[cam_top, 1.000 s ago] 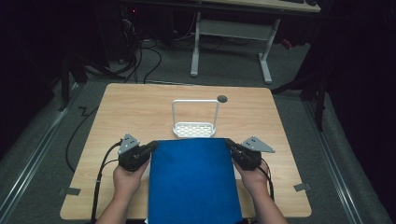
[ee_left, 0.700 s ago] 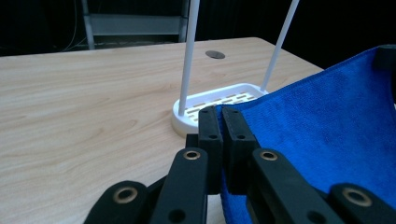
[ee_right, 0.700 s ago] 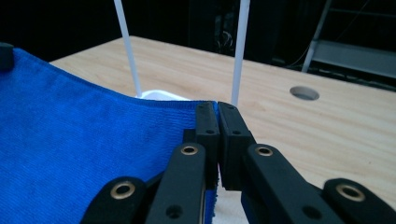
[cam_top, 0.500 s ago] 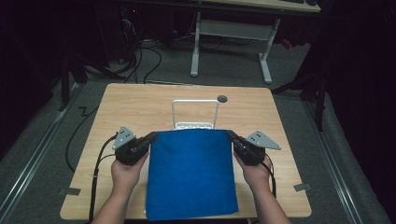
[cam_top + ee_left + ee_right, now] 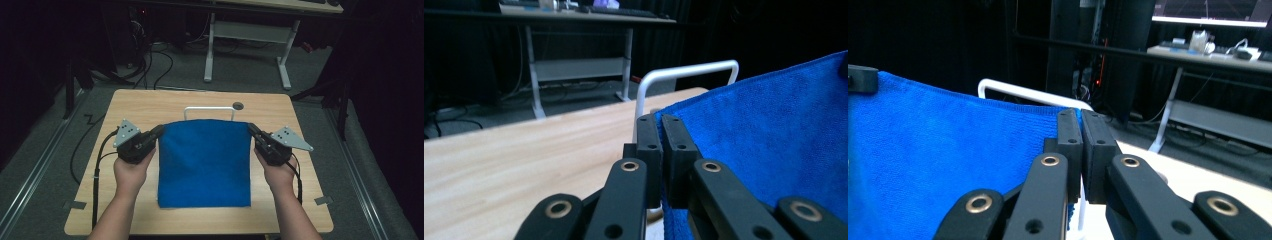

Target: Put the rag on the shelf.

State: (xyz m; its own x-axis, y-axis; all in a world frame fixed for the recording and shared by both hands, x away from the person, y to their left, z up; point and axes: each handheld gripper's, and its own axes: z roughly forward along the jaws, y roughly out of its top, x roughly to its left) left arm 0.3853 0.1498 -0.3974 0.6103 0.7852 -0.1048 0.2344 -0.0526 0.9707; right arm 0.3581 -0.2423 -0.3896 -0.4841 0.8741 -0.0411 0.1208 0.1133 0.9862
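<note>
Two grippers, left [image 5: 159, 131] & right [image 5: 251, 129], each clamped on top corner of blue microfiber cloth [image 5: 204, 165]; stretched taut over counter [image 5: 150, 102], prob. to drape over white wire rack [image 5: 209, 109] behind.

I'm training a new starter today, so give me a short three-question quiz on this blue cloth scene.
1. True or false: both tools grip the blue microfibre cloth.
2. Which cloth corner does the left tool pinch: A far left, B near left, C far right?
3. What stands just behind the cloth's far edge?

Key: 1 true, and the right tool is shut on its corner too. 2 A. 3 The white metal wire rack.
</note>
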